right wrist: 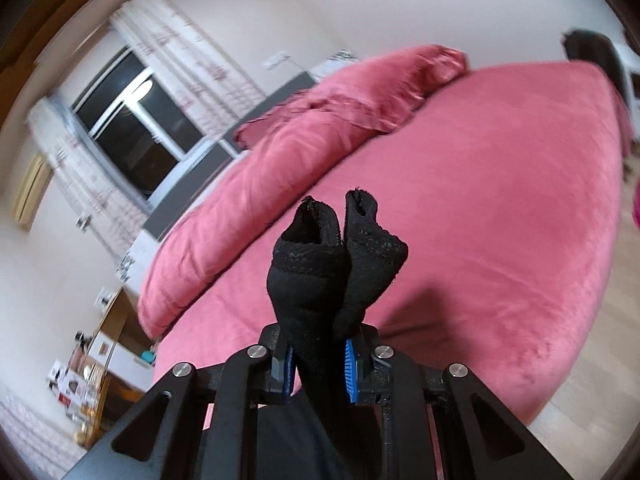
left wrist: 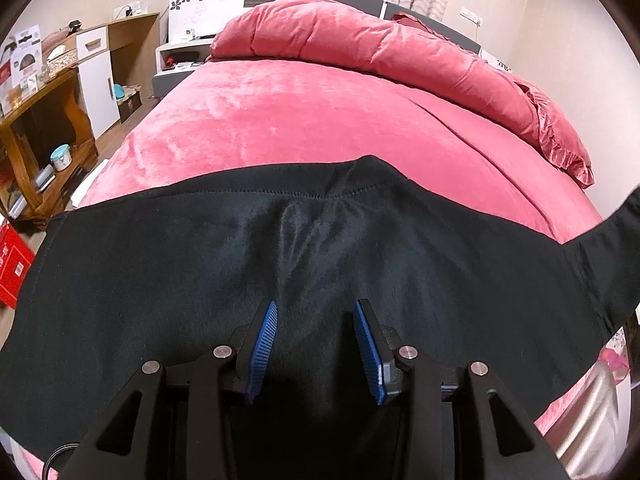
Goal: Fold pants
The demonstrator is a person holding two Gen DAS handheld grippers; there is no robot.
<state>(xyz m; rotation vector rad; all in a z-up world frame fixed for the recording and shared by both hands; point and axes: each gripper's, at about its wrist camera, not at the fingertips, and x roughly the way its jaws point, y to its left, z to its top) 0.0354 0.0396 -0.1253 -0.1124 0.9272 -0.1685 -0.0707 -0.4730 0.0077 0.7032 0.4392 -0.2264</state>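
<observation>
So the left wrist view is the one that really shows the pants [left wrist: 200, 280]: one black pair spread wide across the near end of the bed [left wrist: 280, 112], stitched hem edge facing the pillows, with one strip of the fabric rising off toward the right edge of the picture. The left gripper [left wrist: 316, 308] hangs just above that cloth with its two blue fingers [left wrist: 262, 352] released, a clear gap between them and nothing pinched. The right wrist view gives none of that layout; what it has instead is the right gripper [right wrist: 318, 364] clenched on a bunched bit of the pants [right wrist: 332, 276], with two black folded lobes poking up past the fingers and the pink bed well below. That view is tilted and blurry, and it's the only one with the window [right wrist: 132, 136] seen properly, dark glass between two patterned curtains. The rolled-up pink duvet [left wrist: 380, 48] shows in both. Only the left view catches the wooden desk [left wrist: 36, 112] on the left side: its open shelf holds one small teal-lidded pot [left wrist: 61, 158], and a cubby in the white cupboard beside it holds a teal bowl [left wrist: 119, 91]. One red box [left wrist: 12, 264] sits on the floor down there too.
</observation>
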